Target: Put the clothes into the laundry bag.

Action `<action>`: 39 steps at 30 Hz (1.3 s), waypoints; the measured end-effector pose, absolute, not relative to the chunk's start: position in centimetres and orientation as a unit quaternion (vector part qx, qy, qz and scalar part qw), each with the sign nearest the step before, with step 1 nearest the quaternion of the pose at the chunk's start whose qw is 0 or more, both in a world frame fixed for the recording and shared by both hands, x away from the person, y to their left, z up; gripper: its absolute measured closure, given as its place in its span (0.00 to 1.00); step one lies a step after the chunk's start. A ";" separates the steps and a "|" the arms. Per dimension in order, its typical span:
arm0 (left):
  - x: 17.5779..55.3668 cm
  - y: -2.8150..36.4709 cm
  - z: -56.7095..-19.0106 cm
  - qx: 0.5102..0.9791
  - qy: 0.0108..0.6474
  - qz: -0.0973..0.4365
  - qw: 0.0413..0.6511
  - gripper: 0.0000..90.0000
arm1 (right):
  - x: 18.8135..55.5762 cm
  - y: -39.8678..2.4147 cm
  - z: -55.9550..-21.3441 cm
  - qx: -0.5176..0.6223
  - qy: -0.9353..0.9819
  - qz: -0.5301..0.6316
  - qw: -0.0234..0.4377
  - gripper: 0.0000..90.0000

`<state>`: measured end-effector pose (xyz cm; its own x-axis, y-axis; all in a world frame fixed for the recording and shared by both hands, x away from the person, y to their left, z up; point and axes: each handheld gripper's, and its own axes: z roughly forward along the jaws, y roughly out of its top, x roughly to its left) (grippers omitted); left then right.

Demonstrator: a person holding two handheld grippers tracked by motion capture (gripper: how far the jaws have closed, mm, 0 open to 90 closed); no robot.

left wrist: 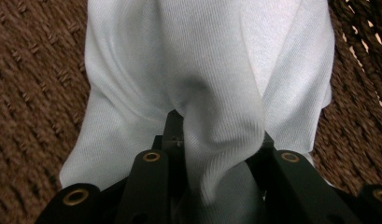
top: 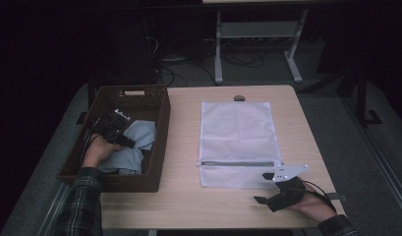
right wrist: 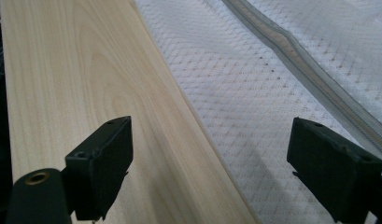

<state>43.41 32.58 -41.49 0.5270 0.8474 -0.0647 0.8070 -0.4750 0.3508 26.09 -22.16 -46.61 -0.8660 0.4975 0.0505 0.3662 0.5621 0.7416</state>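
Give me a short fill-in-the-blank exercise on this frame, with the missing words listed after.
1. The left gripper is shut on a pale ____ inside the brown basket.
2. The right gripper has its jaws ____ over the table.
3. The white mesh bag has a ____ running across it.

Missing words: cloth; open; zipper

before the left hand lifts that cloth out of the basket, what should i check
1. Left gripper jaws pinch the pale blue-white knit cloth: ok, a fold is bunched between them.
2. Whole cloth gathered: not ok, most of it lies loose in the brown woven basket.
3. Cloth free of the weave: cannot tell.
4. White mesh zip bag flat on the light wooden table: ok.
5. Bag zip open: cannot tell.
6. Right gripper free: ok, jaws open over the bag's edge.
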 end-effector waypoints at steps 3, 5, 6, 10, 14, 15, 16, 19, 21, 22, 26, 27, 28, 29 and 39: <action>43.2 32.6 -41.1 0.856 0.483 0.059 0.175 0.77 | 26.1 -22.1 -46.6 0.244 0.880 0.400 0.082 0.15; 43.0 32.7 -40.8 0.857 0.481 0.060 0.175 0.77 | 26.1 -22.2 -46.6 0.245 0.879 0.400 0.083 0.15; 42.9 32.7 -40.7 0.856 0.482 0.060 0.176 0.77 | 26.1 -22.2 -46.6 0.245 0.879 0.401 0.083 0.15; 42.6 33.1 -40.1 0.852 0.487 0.064 0.179 0.77 | 26.1 -22.2 -46.5 0.246 0.878 0.401 0.084 0.15; 42.3 33.6 -39.1 0.848 0.490 0.067 0.188 0.77 | 26.1 -22.2 -46.6 0.246 0.879 0.400 0.084 0.15; 42.2 33.7 -38.8 0.846 0.493 0.067 0.192 0.77 | 26.1 -22.2 -46.6 0.247 0.879 0.401 0.083 0.15; 42.1 33.8 -38.5 0.845 0.494 0.067 0.195 0.77 | 26.1 -22.2 -46.6 0.247 0.878 0.401 0.083 0.15; 42.0 33.9 -37.5 0.845 0.491 0.068 0.202 0.77 | 26.1 -22.2 -46.5 0.247 0.878 0.401 0.083 0.15; 41.8 33.9 -36.7 0.845 0.490 0.071 0.204 0.77 | 26.1 -22.2 -46.6 0.247 0.878 0.401 0.083 0.15; 41.8 33.9 -36.4 0.845 0.490 0.073 0.204 0.77 | 26.1 -22.2 -46.6 0.247 0.878 0.401 0.083 0.15; 41.5 33.9 -35.0 0.843 0.487 0.080 0.214 0.77 | 26.1 -22.2 -46.6 0.247 0.878 0.400 0.083 0.15; 41.4 33.9 -34.7 0.843 0.486 0.081 0.217 0.77 | 26.1 -22.2 -46.6 0.248 0.878 0.400 0.083 0.15; 41.3 33.9 -34.3 0.841 0.487 0.081 0.221 0.77 | 26.1 -22.2 -46.6 0.248 0.878 0.401 0.083 0.15; 41.3 33.9 -34.1 0.840 0.487 0.082 0.223 0.77 | 26.1 -22.2 -46.6 0.248 0.878 0.401 0.083 0.15; 40.6 33.6 -31.8 0.839 0.481 0.086 0.238 0.77 | 26.1 -22.2 -46.6 0.249 0.879 0.399 0.081 0.15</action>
